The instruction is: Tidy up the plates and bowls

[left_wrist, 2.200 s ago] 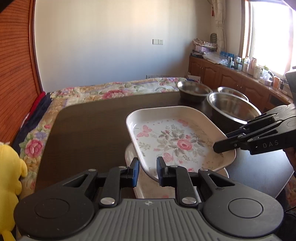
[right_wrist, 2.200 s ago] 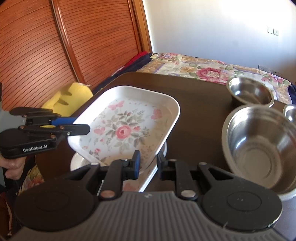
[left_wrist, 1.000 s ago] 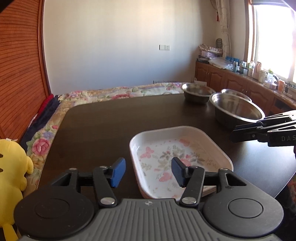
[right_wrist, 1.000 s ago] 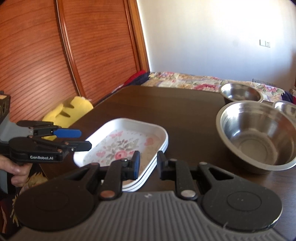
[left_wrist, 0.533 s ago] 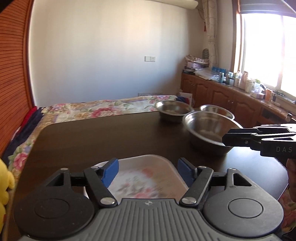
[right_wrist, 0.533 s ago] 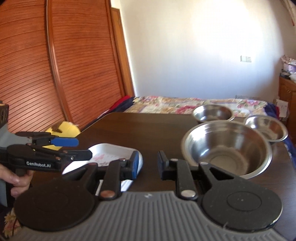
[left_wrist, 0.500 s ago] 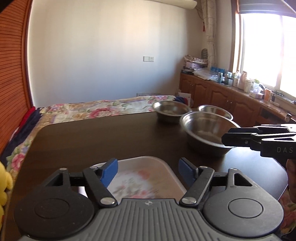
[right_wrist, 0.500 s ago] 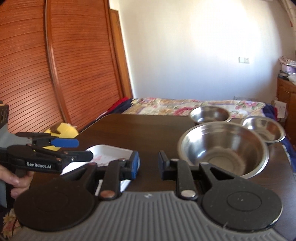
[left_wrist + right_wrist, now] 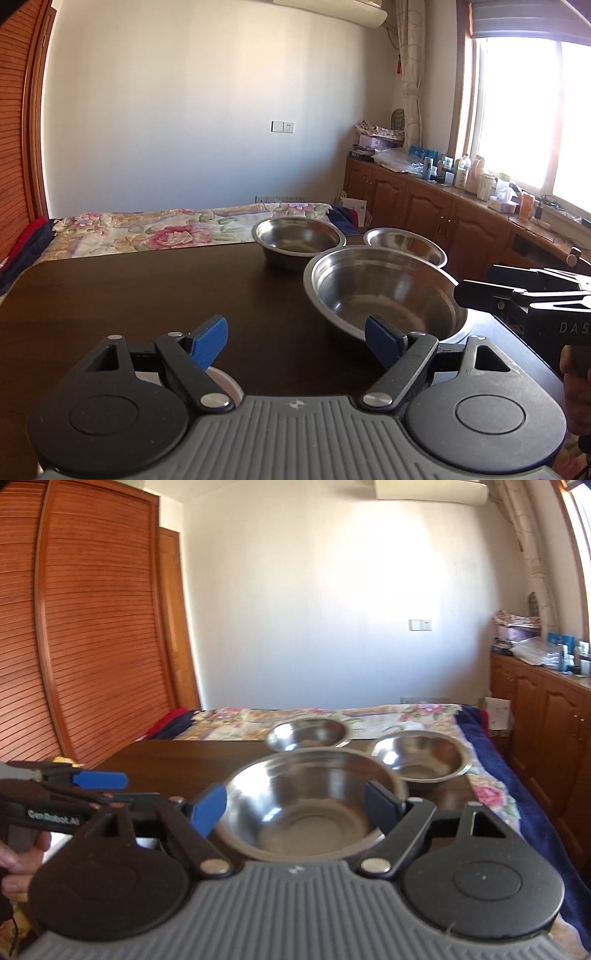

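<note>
Risk w/ the big bowl: steel is slick and the rim flares, so a pinch from one side could let it tip or skid across the table.

Both my tongs have just been opening and stand wide, nothing between the pads. Right tongs [image 9: 295,806] frame the big steel bowl [image 9: 306,805] but don't touch it, as far as I can tell; left tongs [image 9: 295,341] hover over bare table [image 9: 147,295], w/ the plate stack [image 9: 221,380] just below them. Two smaller bowls [image 9: 299,236] [image 9: 404,243] sit just behind the big one, near the table's far edge; a shove could knock them off.
</note>
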Tool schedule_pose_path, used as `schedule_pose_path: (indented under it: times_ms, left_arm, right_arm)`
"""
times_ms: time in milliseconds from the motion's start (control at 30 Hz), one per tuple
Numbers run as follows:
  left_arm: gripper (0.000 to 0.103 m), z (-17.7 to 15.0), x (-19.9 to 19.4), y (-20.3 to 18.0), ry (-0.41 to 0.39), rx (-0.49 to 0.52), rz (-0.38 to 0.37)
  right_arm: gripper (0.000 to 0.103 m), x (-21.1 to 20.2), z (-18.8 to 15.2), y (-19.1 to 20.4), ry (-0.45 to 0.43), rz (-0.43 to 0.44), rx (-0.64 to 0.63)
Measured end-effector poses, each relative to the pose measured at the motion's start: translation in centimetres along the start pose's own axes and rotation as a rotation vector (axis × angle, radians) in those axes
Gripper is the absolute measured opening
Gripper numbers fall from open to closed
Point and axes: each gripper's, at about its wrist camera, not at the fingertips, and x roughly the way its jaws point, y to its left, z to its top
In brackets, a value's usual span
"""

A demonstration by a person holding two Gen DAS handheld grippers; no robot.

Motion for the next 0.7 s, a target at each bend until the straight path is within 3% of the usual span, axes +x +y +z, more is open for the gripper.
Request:
schedule_pose_path:
  times_ms: [467,600,700]
  left_arm:
    - [0.083,0.4,3.9,-1.3,0.032,-0.006,-0.009]
    - [0.071,0.5,4.6,-1.5,0.053,-0.023,-0.014]
    - [0.069,0.8,4.5,-1.9,0.048,-0.024,-0.038]
  right_arm:
    - [0.086,2.6,-1.1,-4.0,0.000,-0.033,0.035]
    - [0.086,3.5,-1.2,-4.9,0.020,-0.021,0.051]
    - [0.086,4.0,-1.4,-5.2,0.040,-0.014,0.056]
